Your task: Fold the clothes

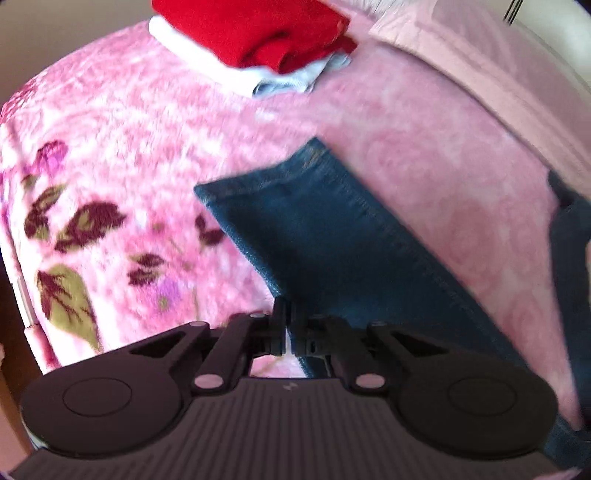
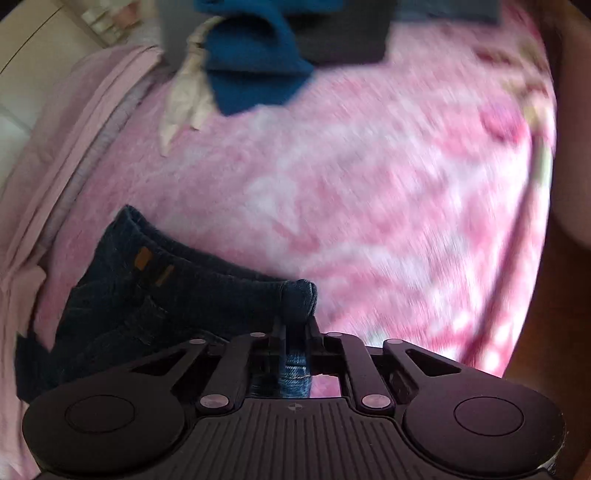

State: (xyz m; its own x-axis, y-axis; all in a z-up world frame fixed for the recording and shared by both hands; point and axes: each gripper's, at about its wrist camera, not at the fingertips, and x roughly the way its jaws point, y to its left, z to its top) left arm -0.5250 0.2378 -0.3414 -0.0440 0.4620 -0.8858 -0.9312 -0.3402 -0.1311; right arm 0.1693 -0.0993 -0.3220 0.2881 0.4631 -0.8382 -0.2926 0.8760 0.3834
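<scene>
The jeans [image 1: 332, 236] lie spread on a pink floral blanket [image 1: 110, 147] covering the bed. The left gripper [image 1: 287, 325] has its fingers closed together at the edge of a denim leg; whether fabric is pinched there cannot be told. The right gripper [image 2: 293, 332] has its fingers clamped on a bunched fold at the waistband end of the jeans [image 2: 166, 295]. A folded red garment [image 1: 258, 33] rests on a white one [image 1: 258, 77] farther up the bed, and a blue cloth [image 2: 255, 59] lies near the pink pillow [image 2: 66, 147].
</scene>
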